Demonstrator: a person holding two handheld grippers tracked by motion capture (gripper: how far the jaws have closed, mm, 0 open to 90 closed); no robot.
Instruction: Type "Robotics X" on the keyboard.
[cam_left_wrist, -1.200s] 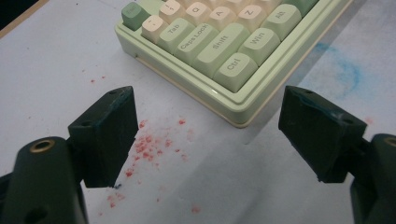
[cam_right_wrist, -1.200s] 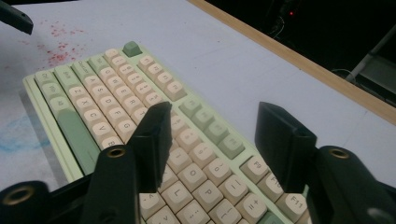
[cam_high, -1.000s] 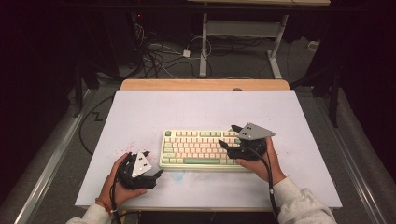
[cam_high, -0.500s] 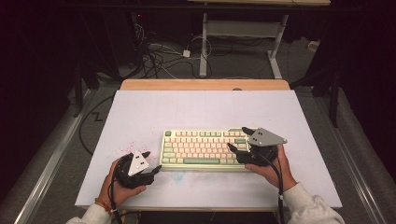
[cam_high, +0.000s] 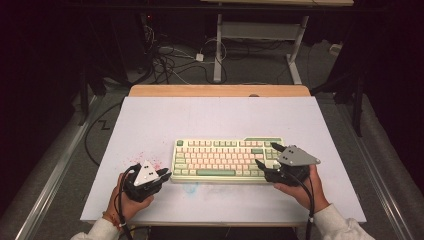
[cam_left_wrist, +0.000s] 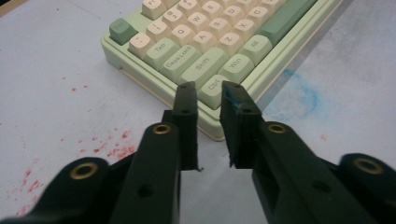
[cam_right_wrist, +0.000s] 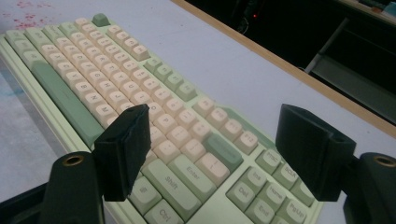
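Keyboard (cam_high: 225, 161) lying flat on the white table (cam_high: 215, 117), near the person's edge, long side parallel to that edge, between the two hands. Left gripper (cam_high: 164, 174) at the near-left corner of the keyboard; jaws just drawn in from wide to a narrow gap. In the left gripper view, tips (cam_left_wrist: 209, 100) set either side of the Ctrl key at that corner, nothing clamped between the pads, a slit of daylight between them: nearly clenched, grasping nothing. Hand itself parked where it was a second ago. Right gripper (cam_high: 267, 156) shifted outward along the keyboard since the earlier frames, now over its right end; jaws spread wide, released, empty. In the right gripper view, one jaw over the Shift and Enter block, the other beyond the far right edge by the navigation keys, neither seen to touch. Red specks (cam_high: 145, 159) on the table by the left hand and a faint blue smear (cam_high: 192, 188) in front of the keyboard. Judgement: narrowed left tips suited to poking a single key or bracing the corner; wide right jaws placed to straddle the right end. Keyboard itself unmoved; grip on it not yet made.
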